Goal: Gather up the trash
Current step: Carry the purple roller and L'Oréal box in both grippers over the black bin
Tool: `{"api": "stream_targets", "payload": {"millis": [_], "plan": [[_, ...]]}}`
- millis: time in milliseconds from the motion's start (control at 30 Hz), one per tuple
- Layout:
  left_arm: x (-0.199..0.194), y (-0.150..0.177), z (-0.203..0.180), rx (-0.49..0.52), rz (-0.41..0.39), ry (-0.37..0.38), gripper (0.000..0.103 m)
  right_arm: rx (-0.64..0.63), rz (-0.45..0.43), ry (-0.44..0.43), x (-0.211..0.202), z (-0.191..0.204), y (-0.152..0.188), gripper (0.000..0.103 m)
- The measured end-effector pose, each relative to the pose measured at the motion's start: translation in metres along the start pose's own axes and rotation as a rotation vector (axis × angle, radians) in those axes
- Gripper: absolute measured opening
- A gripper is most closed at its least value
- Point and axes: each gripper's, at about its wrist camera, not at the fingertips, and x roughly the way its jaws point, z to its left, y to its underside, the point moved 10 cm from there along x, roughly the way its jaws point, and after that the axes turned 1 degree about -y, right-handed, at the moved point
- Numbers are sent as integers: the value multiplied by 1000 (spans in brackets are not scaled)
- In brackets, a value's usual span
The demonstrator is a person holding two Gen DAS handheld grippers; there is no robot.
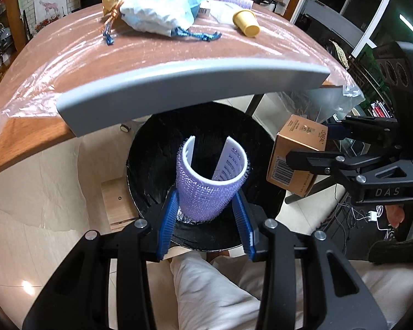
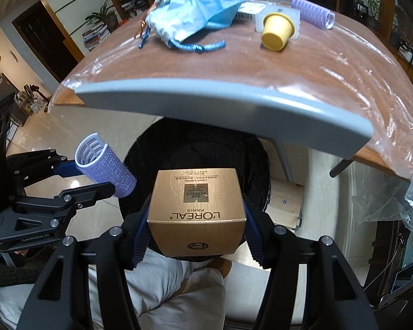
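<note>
Clamped between blue ribbed fingers point(image 1: 168, 220), a purple hair roller point(image 1: 210, 181) sits upright in the left gripper point(image 1: 206, 225), held directly over the open mouth of a black trash bin point(image 1: 143, 165) on the floor below the desk point(image 1: 151, 52) edge. Beside it, the right gripper point(image 2: 197, 233) pinches a gold L'Oréal carton point(image 2: 197, 211) by its two side faces, also hanging above the bin point(image 2: 140, 148). Both pieces are gripped, neither yet dropped.

Judging by this, the step in hand is the disposal: both items are carried to the bin and poised above it. Next, each pair of fingers needs to spread so the roller and carton fall inside.

More trash waits on the desk: a crumpled blue face mask point(image 2: 203, 8), a drawstring pouch point(image 1: 157, 19), a yellow cup point(image 2: 276, 31) on its side, and a second purple roller point(image 2: 314, 11).
</note>
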Motion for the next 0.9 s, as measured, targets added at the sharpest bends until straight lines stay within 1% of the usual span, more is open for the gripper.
{"api": "stream_targets", "payload": {"millis": [400,700,900], "plan": [[24,12,3,20,66,-12,42,-34,54,21,22,-2,9,58],[40,21,3,35,110,-30,42,-31,74,39,35,-1,5,58],[47,22,5,43,129,-40,42,-32,81,52,45,1,4,58]]}}
